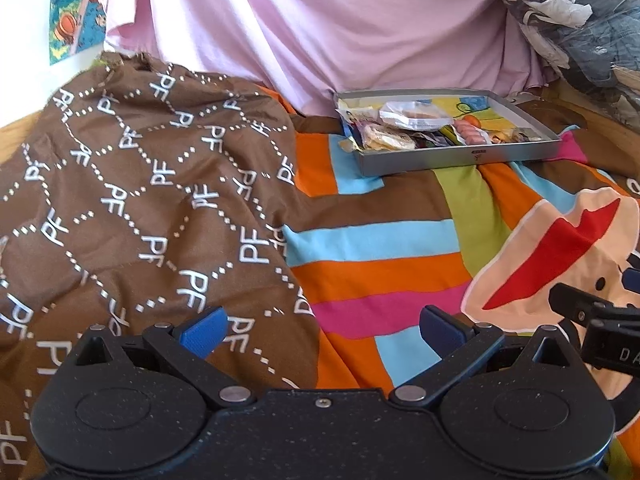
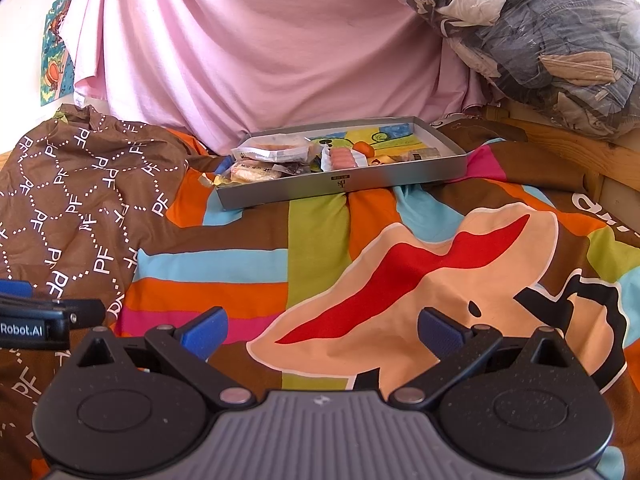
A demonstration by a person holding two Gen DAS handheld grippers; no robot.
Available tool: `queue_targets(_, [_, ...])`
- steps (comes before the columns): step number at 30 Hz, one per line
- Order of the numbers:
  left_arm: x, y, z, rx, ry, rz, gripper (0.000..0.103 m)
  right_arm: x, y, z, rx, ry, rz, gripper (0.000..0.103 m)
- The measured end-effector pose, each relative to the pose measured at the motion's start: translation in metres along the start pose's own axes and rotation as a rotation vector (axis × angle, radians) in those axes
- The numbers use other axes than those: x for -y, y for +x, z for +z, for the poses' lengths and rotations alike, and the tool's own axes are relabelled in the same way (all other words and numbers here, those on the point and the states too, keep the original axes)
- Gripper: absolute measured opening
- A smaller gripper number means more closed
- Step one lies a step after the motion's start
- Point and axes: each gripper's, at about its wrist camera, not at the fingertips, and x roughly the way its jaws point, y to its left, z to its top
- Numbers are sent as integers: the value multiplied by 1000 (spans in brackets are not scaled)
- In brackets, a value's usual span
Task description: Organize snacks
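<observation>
Both tongs wide, holding nothing, over the bed.
Left tongs, right tongs; snacks overlap in tray, labels unreadable.

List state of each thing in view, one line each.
left gripper: open, fingers empty, hovering over bedspread
right gripper: open, fingers empty
tray: lidless, flat on bedspread, snacks piled at its left end
snack packets: sealed, overlapping in tray
brown blanket: crumpled, left of tray
bag of clothes: stuffed full
</observation>
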Motion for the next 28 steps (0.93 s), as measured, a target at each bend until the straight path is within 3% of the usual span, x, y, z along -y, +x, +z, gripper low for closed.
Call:
queue_targets(7, [4,-4,3,-1,6,-39,101,-2,0,-1,-3,-2,4,103])
queue_targets(28, [0,-3,2,-13,-40,-59,101,-3,1,-4,-7,-3,6,103])
